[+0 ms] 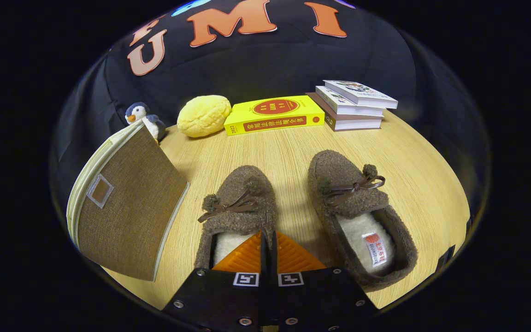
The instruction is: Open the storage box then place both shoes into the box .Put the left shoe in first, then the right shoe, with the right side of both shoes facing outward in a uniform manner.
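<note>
Hovering with fingers pressed together on nothing, the gripper (268,246) hung over the left fuzzy brown slipper (238,214), its right mate (360,216) beside it, both still outside the brown woven fabric storage box (125,207).

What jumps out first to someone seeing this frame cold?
The pair of fuzzy brown shoes on the wooden table: the left shoe lies just ahead of the hand-held gripper, whose fingers are closed together over its heel opening, and the right shoe sits beside it. Next, the brown fabric storage box stands tilted beside the left shoe, lid closed. Beyond them, a bright yellow book by the booth wall catches the eye.
</note>
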### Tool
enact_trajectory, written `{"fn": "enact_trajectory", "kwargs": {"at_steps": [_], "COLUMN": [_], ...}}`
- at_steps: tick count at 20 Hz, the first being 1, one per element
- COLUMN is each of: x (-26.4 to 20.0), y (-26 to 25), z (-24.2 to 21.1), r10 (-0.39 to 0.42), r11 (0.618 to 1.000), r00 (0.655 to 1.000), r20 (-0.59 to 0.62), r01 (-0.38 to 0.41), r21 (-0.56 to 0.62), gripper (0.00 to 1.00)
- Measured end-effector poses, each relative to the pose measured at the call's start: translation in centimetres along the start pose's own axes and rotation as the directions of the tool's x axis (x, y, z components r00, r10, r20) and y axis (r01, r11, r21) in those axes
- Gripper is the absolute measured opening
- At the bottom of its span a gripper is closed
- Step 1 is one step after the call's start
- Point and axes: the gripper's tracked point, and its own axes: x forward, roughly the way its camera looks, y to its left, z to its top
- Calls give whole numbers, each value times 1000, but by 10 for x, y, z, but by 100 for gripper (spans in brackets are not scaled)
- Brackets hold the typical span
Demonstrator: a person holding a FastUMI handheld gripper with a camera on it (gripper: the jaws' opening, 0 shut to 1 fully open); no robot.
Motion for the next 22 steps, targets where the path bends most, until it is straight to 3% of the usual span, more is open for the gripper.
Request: {"fn": "enact_trajectory", "kwargs": {"at_steps": [14,22], "x": [-22,-81], "y": [5,28], "z": [41,86], "r10": [6,0], "r11": [1000,1000], "r00": [997,985], "r20": [77,175], "r01": [-5,0], "r21": [-21,-1], "gripper": [0,0]}}
